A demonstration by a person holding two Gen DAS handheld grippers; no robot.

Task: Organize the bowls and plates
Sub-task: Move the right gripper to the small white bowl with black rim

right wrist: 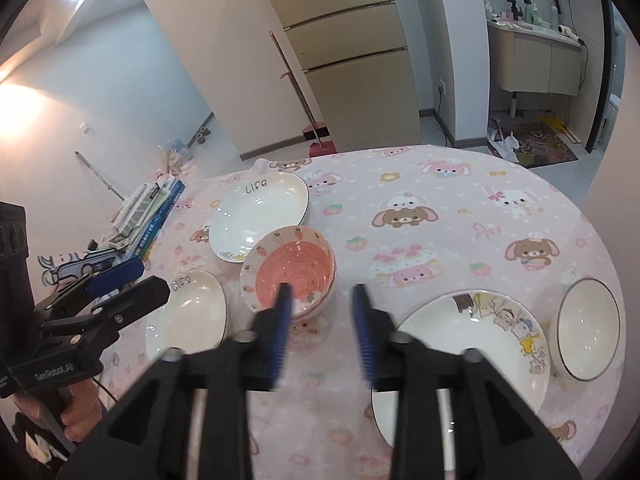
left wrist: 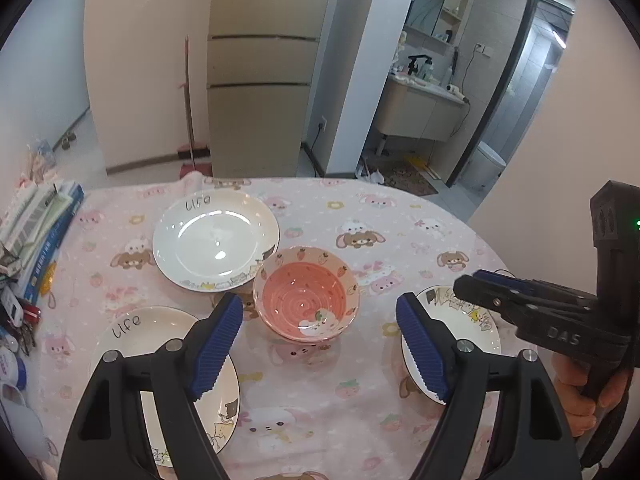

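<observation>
Left gripper [left wrist: 320,344] jaws released above pink bowl [left wrist: 306,294], right gripper [right wrist: 323,334] jaws parted, books [left wrist: 40,224] beside plates.

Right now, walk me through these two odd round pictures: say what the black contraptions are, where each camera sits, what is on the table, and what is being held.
These are hand-held tools, not a robot: a person grips one in each hand. Each picture comes from a wide-angle camera on one tool, looking along its two blue-padded fingers. The first shows the left tongs, open and empty; the second shows the right tongs, also open and empty. On the pink cartoon-print tablecloth sit a pink strawberry-patterned ceramic bowl, two white round plates lettered "Life", a white plate with cartoon figures, and a plain white dark-rimmed bowl. Books lie stacked at the table's left edge. Nothing is held.
</observation>
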